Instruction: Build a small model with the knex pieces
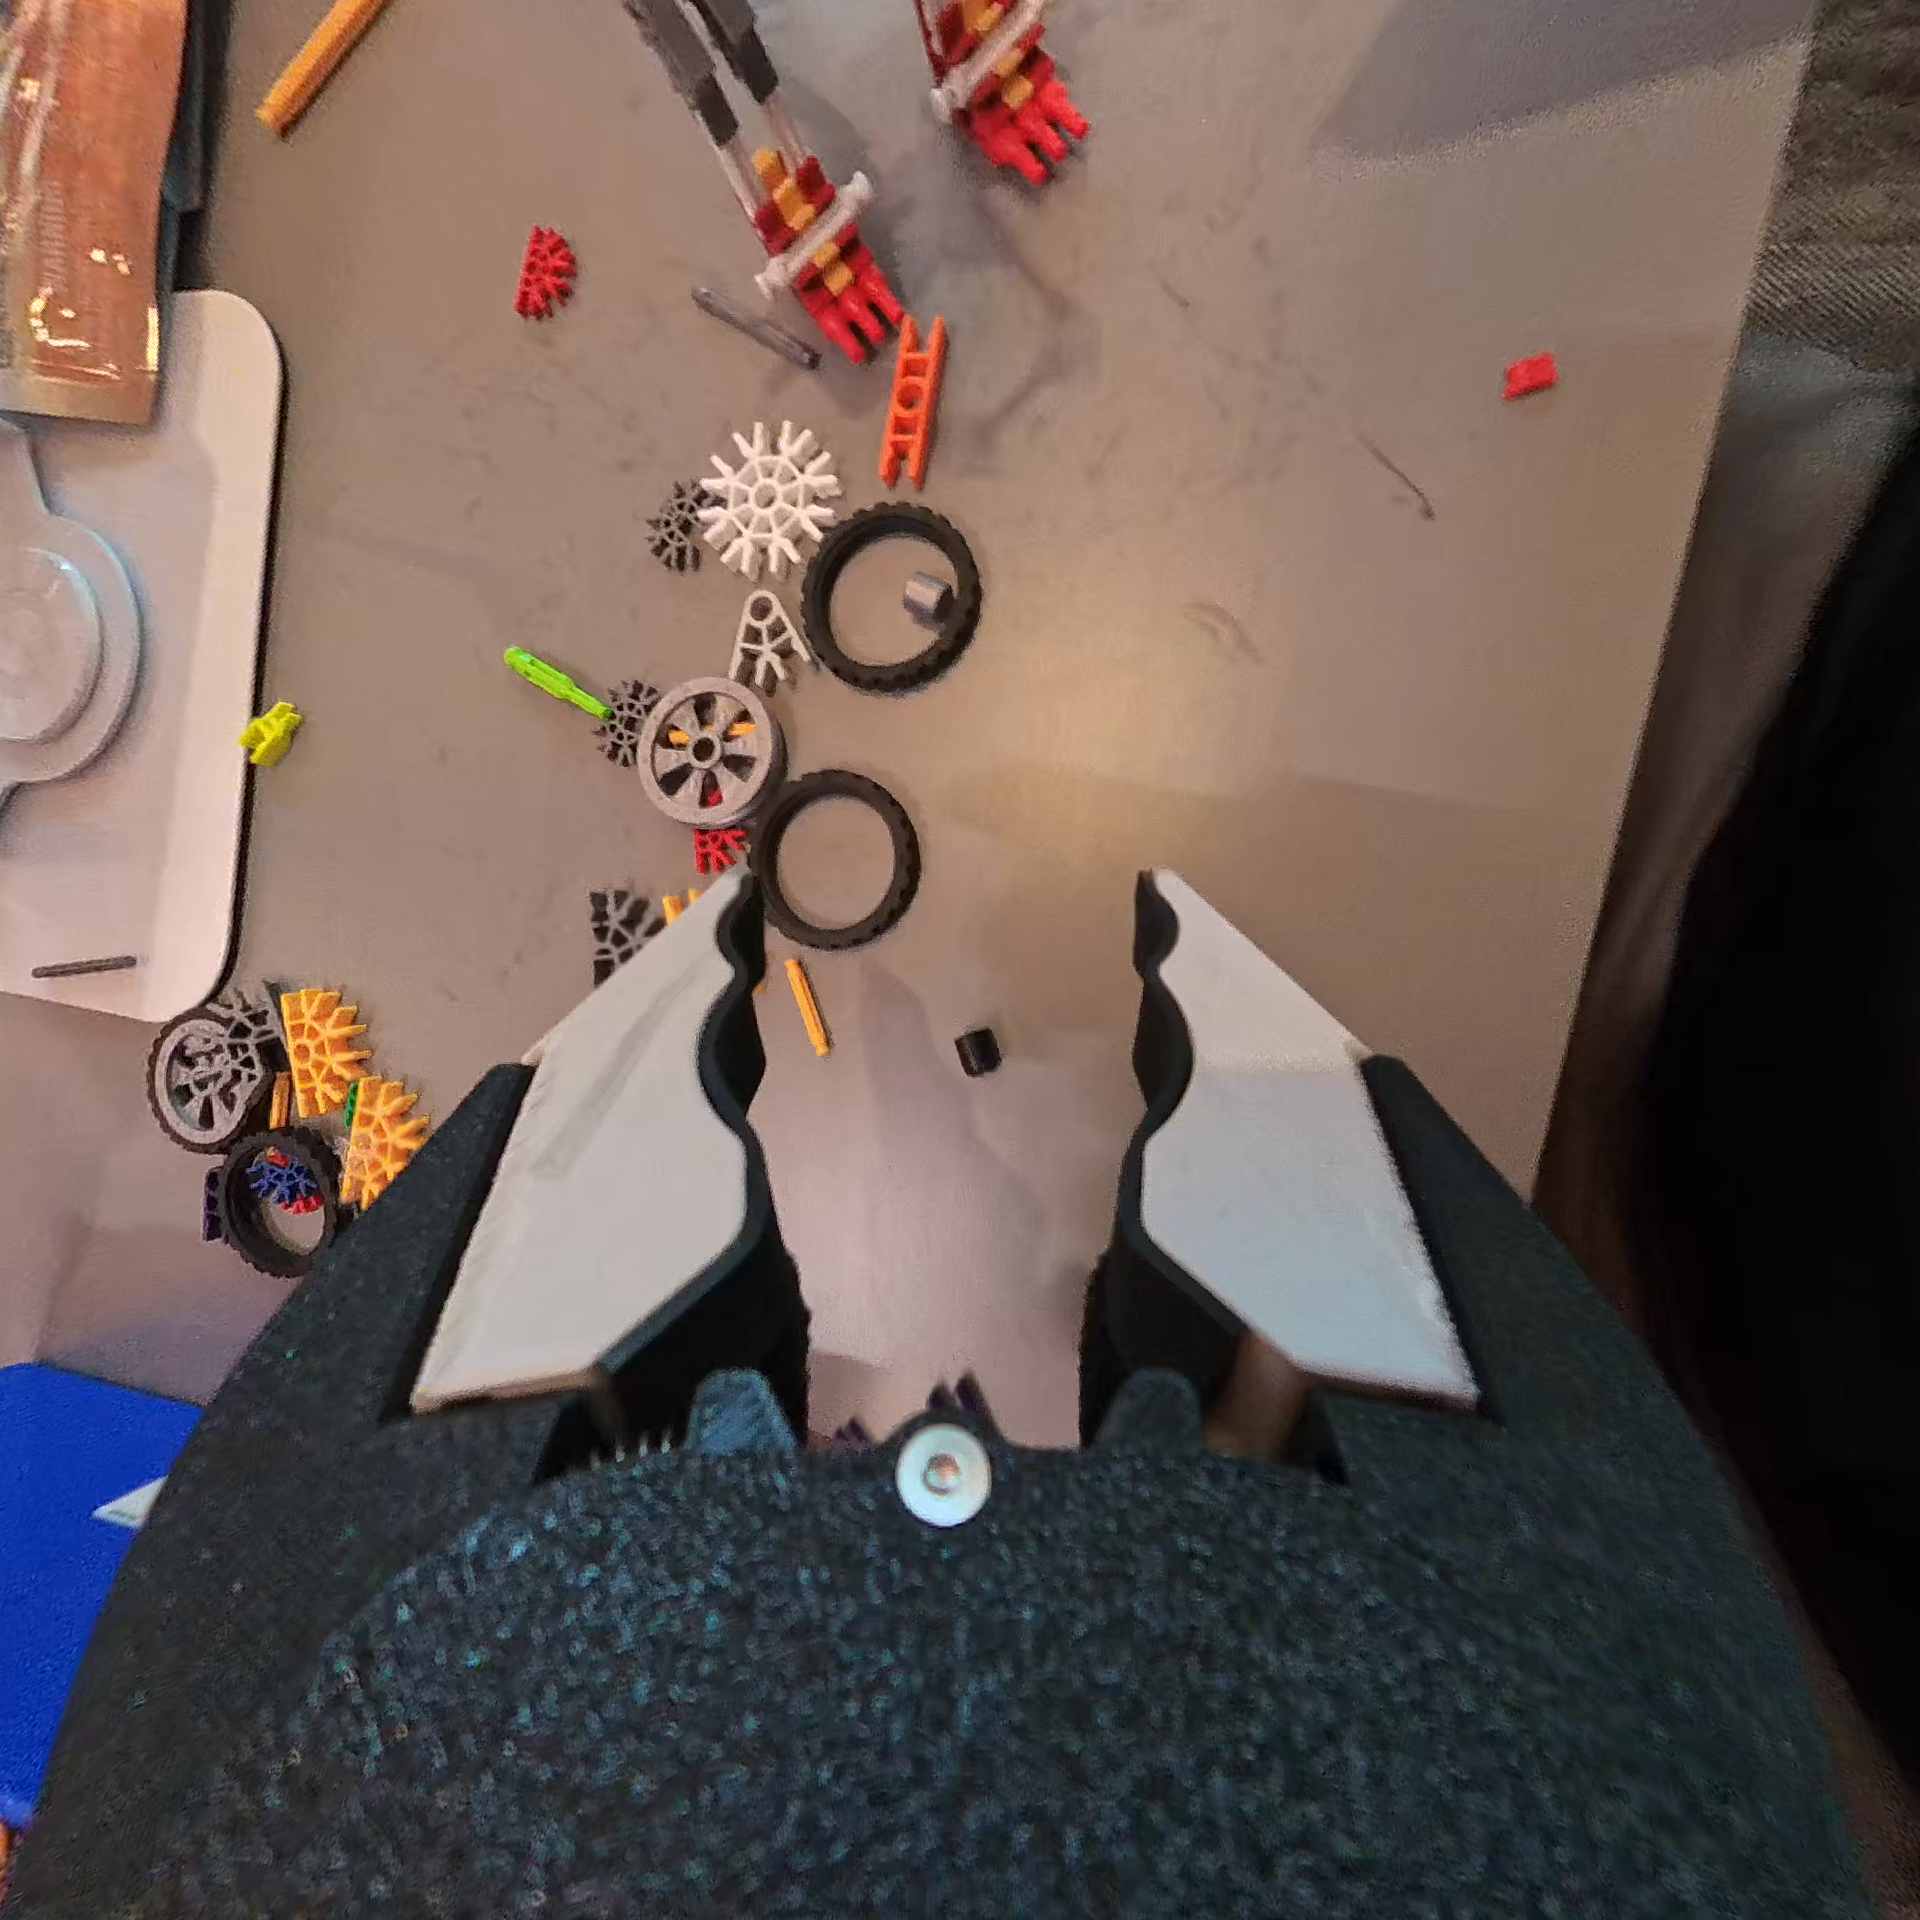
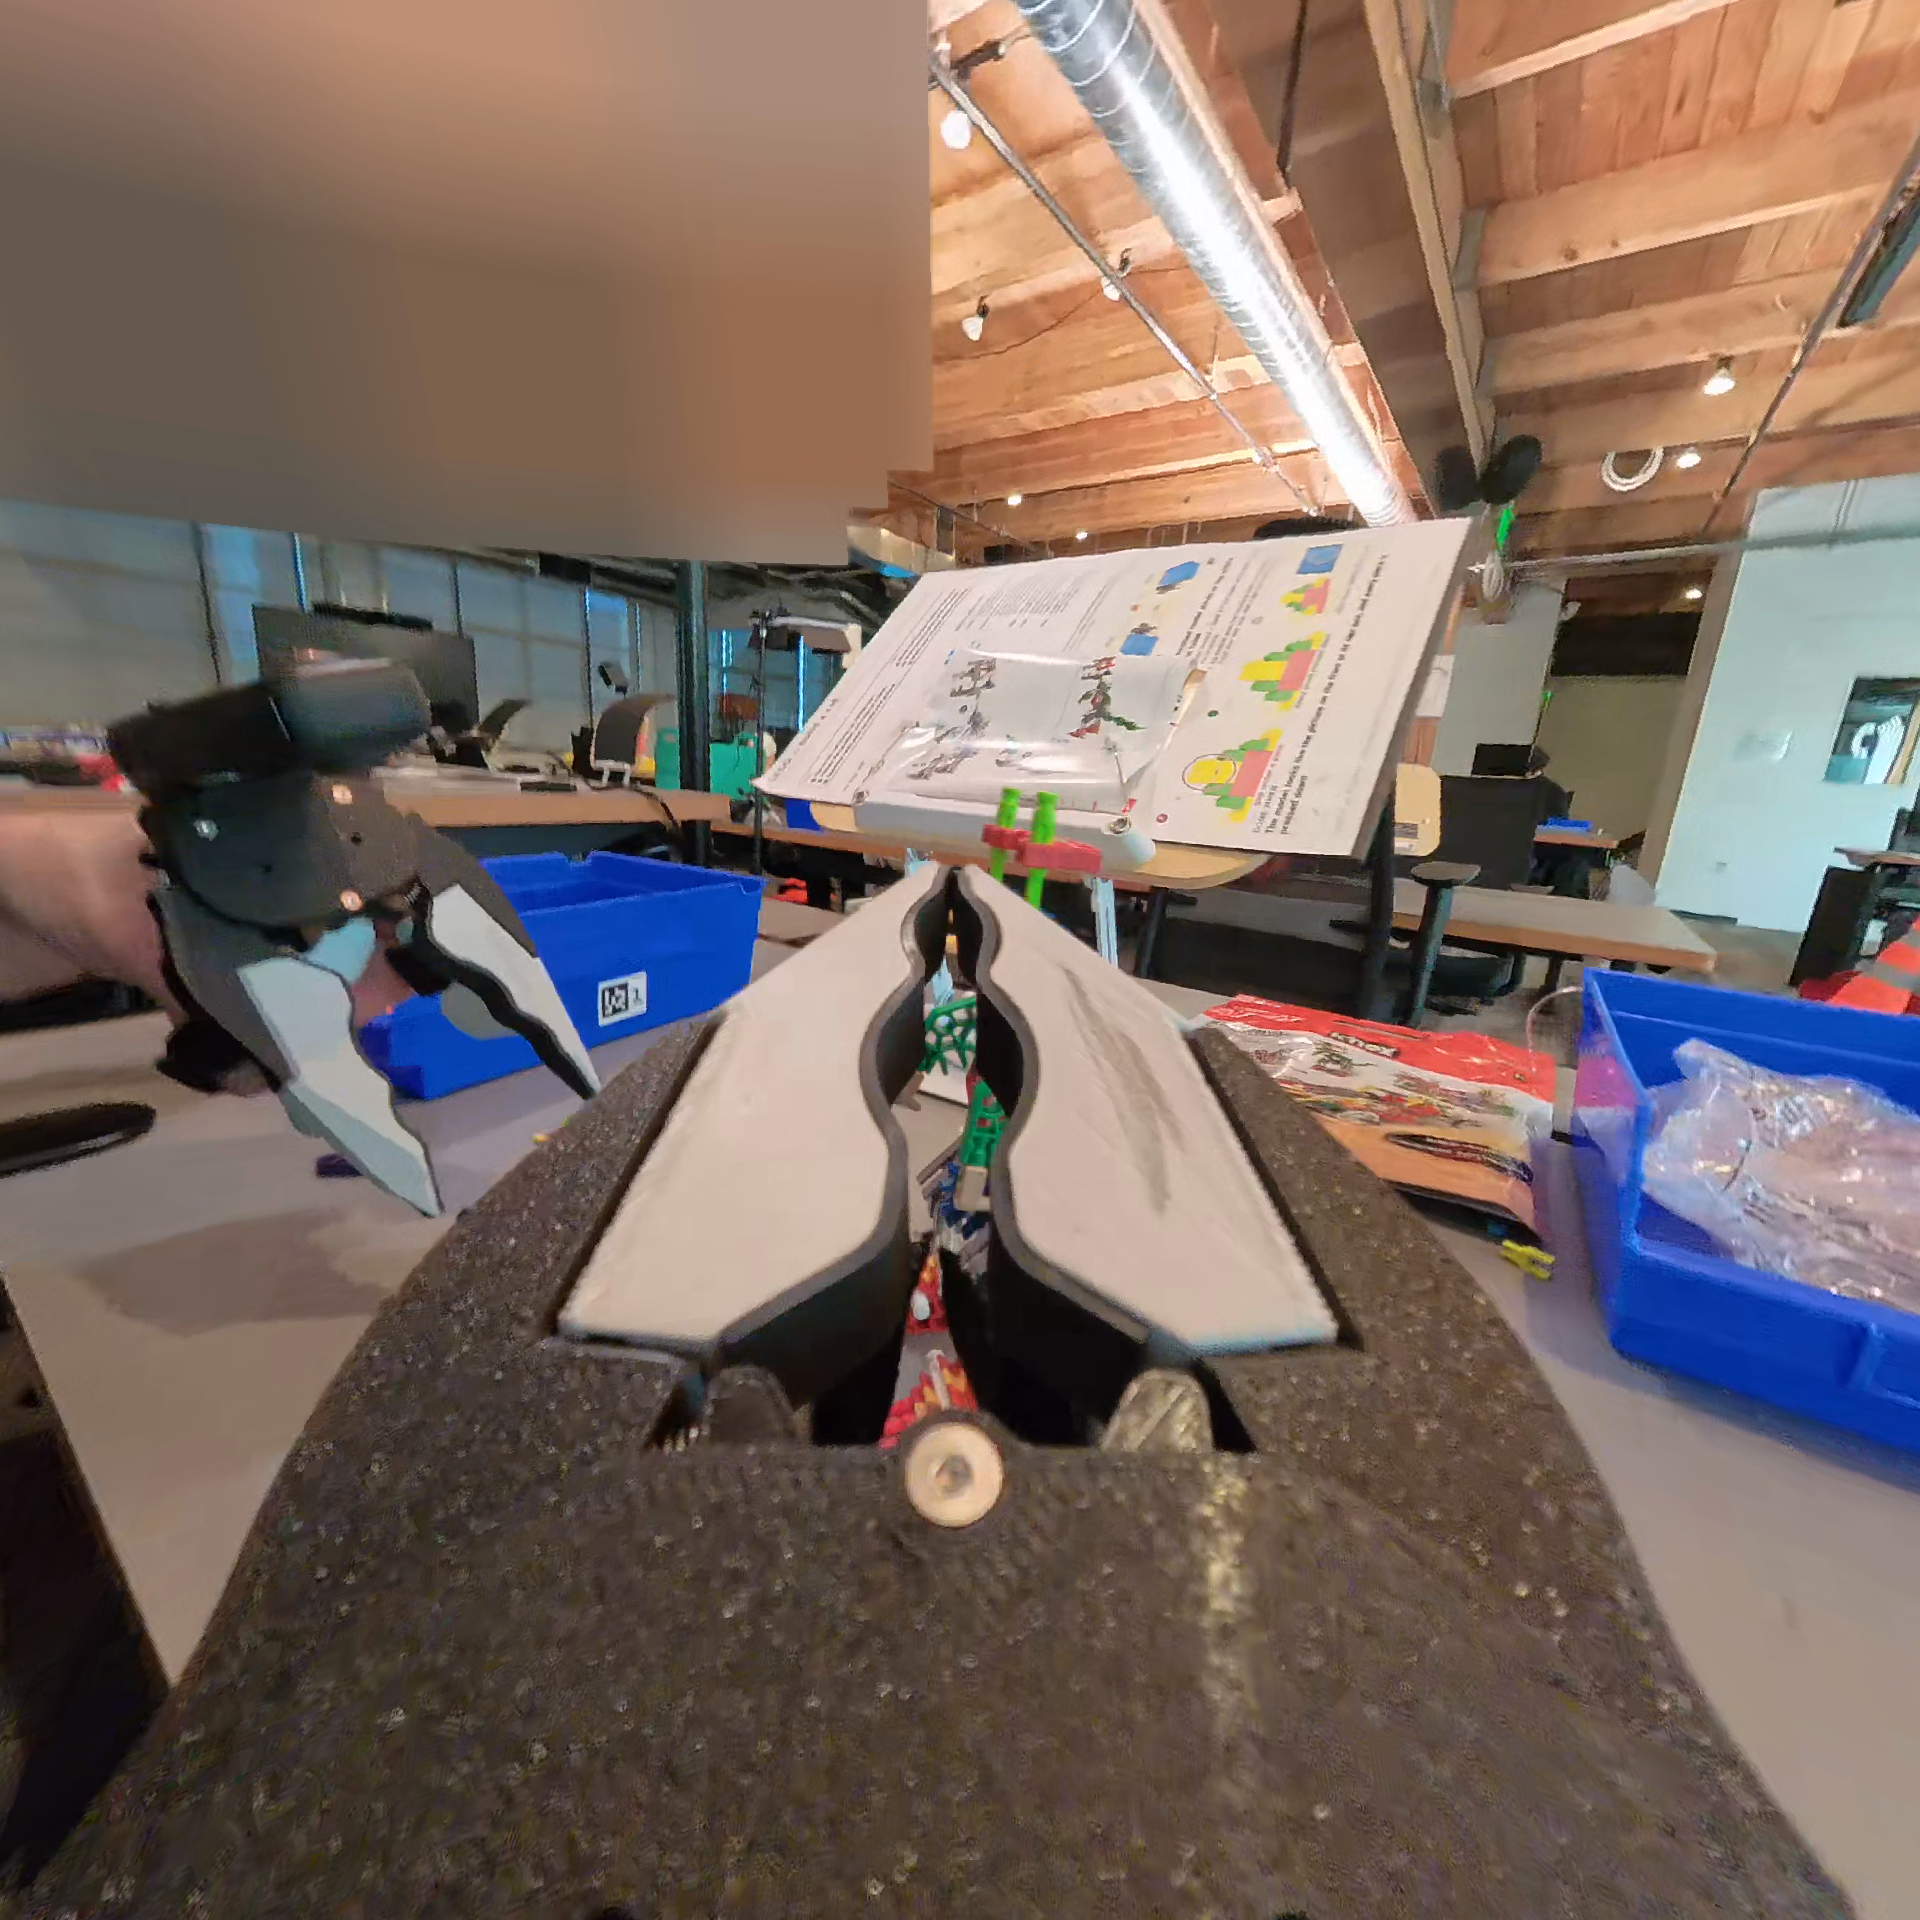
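In the left wrist view my left gripper (image 1: 945,894) is open and empty above a grey table (image 1: 1299,727). Its left fingertip is beside a black tyre ring (image 1: 836,857). A short yellow rod (image 1: 807,1006) and a small black spacer (image 1: 977,1051) lie on the table between the fingers. A grey wheel hub (image 1: 710,750) lies just beyond. My right gripper (image 2: 951,883) is shut on a rod-and-connector toy model (image 2: 951,1039) with green, red and white parts; green rods and a red connector (image 2: 1023,842) stick out past the tips. The left gripper (image 2: 504,1138) shows open at the left of the right wrist view.
A second tyre ring (image 1: 891,597), a white snowflake connector (image 1: 769,499), an orange connector (image 1: 914,405) and red-and-white assemblies (image 1: 831,249) lie farther off. A white board (image 1: 135,665) is at the left. Blue bins (image 2: 623,935) (image 2: 1766,1195), a toy bag (image 2: 1403,1091) and a propped instruction sheet (image 2: 1122,686) stand ahead. One gripper's finger ends stand about 25 cm off the other's. The grey wheel hub (image 1: 710,750) lies some 7 cm from my left tips, 30 cm from my right tips.
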Demonstrator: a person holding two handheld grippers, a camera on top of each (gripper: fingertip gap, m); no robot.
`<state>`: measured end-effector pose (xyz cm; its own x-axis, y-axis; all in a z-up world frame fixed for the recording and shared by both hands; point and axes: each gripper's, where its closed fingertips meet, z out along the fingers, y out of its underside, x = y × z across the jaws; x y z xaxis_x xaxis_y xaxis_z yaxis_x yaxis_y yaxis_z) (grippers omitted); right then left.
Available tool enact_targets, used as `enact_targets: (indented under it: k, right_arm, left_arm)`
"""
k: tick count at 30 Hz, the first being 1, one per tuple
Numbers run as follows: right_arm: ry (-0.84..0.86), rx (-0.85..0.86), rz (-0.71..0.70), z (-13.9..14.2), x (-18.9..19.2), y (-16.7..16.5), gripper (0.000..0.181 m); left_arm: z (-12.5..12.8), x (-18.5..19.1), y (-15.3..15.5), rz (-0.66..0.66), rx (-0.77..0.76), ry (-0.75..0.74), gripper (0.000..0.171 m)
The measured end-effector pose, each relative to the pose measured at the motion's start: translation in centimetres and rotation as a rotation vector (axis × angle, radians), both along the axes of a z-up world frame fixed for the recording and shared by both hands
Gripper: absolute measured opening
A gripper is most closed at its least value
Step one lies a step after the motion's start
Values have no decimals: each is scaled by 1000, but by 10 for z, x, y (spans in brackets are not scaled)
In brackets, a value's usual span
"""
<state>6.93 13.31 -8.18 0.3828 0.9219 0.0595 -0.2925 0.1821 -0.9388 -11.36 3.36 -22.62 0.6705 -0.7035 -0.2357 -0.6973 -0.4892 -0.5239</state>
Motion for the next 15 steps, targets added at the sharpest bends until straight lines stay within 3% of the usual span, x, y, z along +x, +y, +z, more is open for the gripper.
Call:
enact_targets:
  k: [6, 11, 15]
  right_arm:
    - [165, -149, 10, 8, 18, 29, 0]
    - [428, -364, 166, 22, 41, 54, 0]
    - [392, -342, 96, 27, 73, 59, 12]
  left_arm:
    - [-14, 14, 11, 36, 22, -87, 70]
    - [-16, 20, 19, 63, 58, -102, 72]
    - [-16, 14, 19, 93, 59, -128, 72]
